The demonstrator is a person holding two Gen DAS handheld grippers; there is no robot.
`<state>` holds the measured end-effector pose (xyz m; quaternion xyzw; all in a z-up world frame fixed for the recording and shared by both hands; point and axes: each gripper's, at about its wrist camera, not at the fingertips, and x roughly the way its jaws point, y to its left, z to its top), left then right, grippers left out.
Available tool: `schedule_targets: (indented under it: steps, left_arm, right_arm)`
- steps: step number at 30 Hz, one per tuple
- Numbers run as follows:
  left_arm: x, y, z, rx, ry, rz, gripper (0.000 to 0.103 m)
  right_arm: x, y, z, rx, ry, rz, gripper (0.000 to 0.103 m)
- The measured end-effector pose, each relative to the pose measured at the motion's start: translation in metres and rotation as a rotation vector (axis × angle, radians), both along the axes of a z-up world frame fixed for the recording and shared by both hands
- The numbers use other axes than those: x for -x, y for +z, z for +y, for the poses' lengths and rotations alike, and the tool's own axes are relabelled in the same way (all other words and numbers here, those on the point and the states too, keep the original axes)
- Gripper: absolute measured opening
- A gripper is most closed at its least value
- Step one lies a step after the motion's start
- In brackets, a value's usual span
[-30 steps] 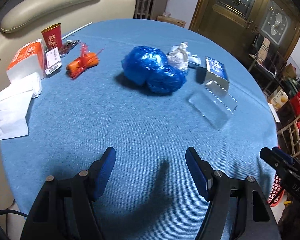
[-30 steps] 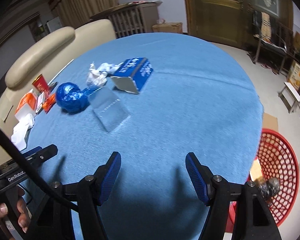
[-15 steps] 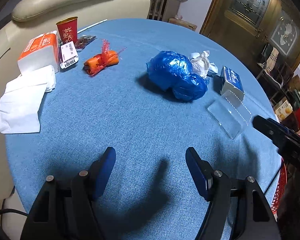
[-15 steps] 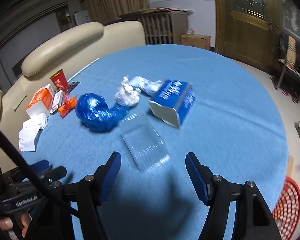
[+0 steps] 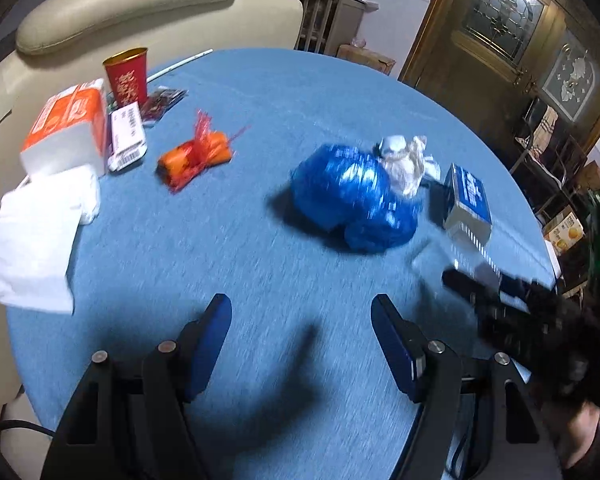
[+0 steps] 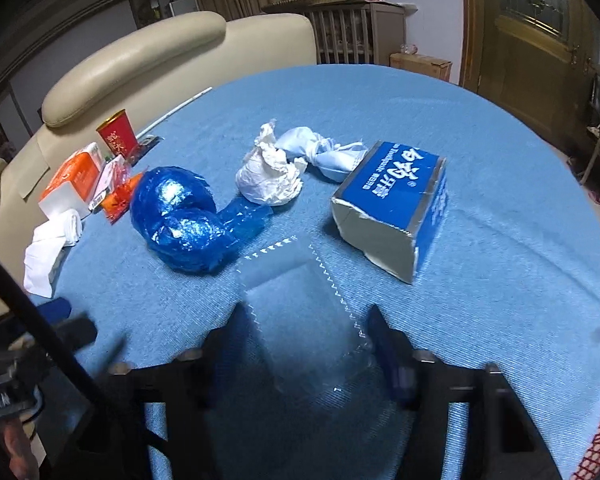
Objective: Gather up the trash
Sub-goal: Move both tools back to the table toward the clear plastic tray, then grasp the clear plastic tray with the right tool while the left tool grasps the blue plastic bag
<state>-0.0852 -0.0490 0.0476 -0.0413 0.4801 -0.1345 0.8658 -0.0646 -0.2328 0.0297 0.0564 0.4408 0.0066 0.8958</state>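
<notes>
Left wrist view: the left hand-held gripper [image 5: 301, 322] hangs with jaws apart and empty over bare tabletop [image 5: 260, 92]; the blue bag [image 5: 352, 196] lies well ahead, nearer the right hand-held gripper [image 5: 476, 280].

Right wrist view: the right hand-held gripper [image 6: 306, 330] is closing around the clear plastic tray [image 6: 296, 280], whose long axis runs straight ahead between the jaws; contact unclear; the blue carton [image 6: 396, 196] reads "Toothpaste".

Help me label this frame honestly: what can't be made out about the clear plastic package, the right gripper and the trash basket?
- Clear plastic package, right wrist view: lies between the closing right gripper jaws; motion blur hides whether the pads touch it.
- Same package, left wrist view: blurred, partly behind the right gripper.
- Red basket, right wrist view: cut off by the frame corner; contents unseen.
- Left gripper: open, nothing between its jaws.
</notes>
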Motion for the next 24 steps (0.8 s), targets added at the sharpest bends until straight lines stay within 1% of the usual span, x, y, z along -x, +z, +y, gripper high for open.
schedule_targets:
  steps: [3,10,13,15,17,18,19,20,24]
  left_arm:
    - [-0.015,0.004,-0.010,0.014,-0.004,-0.004,0.073]
    - [-0.045,0.013,-0.048,0.040,-0.033,-0.015,0.073]
    - [-0.057,0.009,-0.064,0.017,-0.044,-0.009,0.073]
    - [-0.067,0.003,-0.068,0.010,-0.015,0.005,0.073]
    - [-0.076,-0.006,-0.067,0.005,0.010,0.039,0.073]
    - [-0.079,-0.011,-0.068,0.005,0.005,0.057,0.068]
    - [-0.080,-0.015,-0.068,0.006,-0.008,0.069,0.045]
    - [-0.081,-0.022,-0.069,-0.012,-0.024,0.085,0.042]
    - [-0.071,-0.023,-0.064,-0.017,-0.043,0.057,0.036]
  right_arm:
    - [0.004,0.001,-0.001,-0.023,0.007,-0.003,0.059]
    - [0.033,0.002,-0.019,-0.073,-0.050,-0.008,0.059]
    - [0.042,0.001,-0.024,-0.089,-0.069,-0.008,0.059]
    - [0.047,0.002,-0.026,-0.100,-0.080,-0.010,0.059]
    - [0.051,0.002,-0.026,-0.102,-0.084,-0.012,0.059]
    - [0.054,0.002,-0.026,-0.105,-0.087,-0.013,0.059]
    - [0.055,0.003,-0.026,-0.108,-0.089,-0.013,0.059]
    - [0.056,0.003,-0.025,-0.108,-0.092,-0.016,0.059]
    - [0.064,0.007,-0.023,-0.105,-0.105,-0.031,0.059]
